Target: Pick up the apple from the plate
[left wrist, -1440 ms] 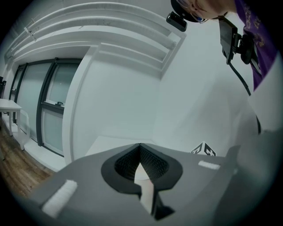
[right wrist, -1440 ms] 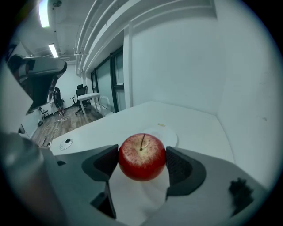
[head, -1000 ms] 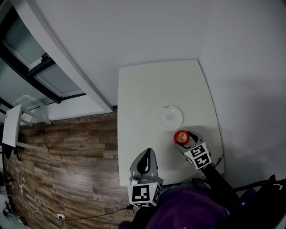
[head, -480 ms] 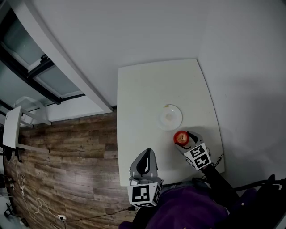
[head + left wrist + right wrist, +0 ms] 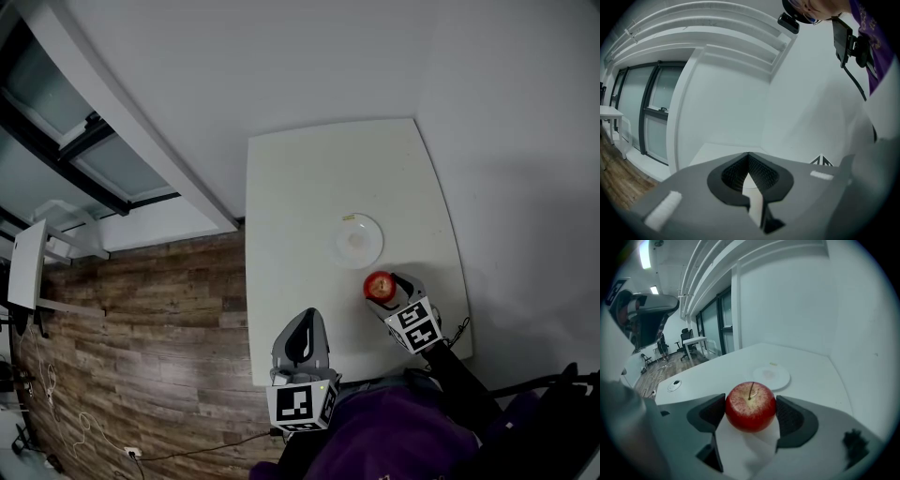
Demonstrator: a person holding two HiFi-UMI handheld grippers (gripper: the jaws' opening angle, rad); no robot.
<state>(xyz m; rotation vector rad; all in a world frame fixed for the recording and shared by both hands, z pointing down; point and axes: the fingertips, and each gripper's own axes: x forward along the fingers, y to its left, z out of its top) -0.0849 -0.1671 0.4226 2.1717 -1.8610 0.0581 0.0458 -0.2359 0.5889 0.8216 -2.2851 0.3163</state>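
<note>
A red apple [image 5: 379,285] [image 5: 750,407] sits stem up between the jaws of my right gripper [image 5: 384,284] [image 5: 751,409], which is shut on it, both pads touching its sides. The white plate [image 5: 357,242] [image 5: 771,377] lies empty on the white table [image 5: 309,187], just beyond the apple. My left gripper [image 5: 303,323] [image 5: 748,160] is shut with nothing in it, over the table's near edge to the left of the apple.
The table stands against a white wall [image 5: 281,66] on its far and right sides. A round cable grommet [image 5: 674,385] is set in the tabletop at the left. Wooden floor [image 5: 141,319] lies left of the table, and a desk and chairs [image 5: 691,344] stand far off.
The right gripper keeps the apple in nearly the same place, just off the plate. The left gripper has not moved. The head view has shifted slightly.
</note>
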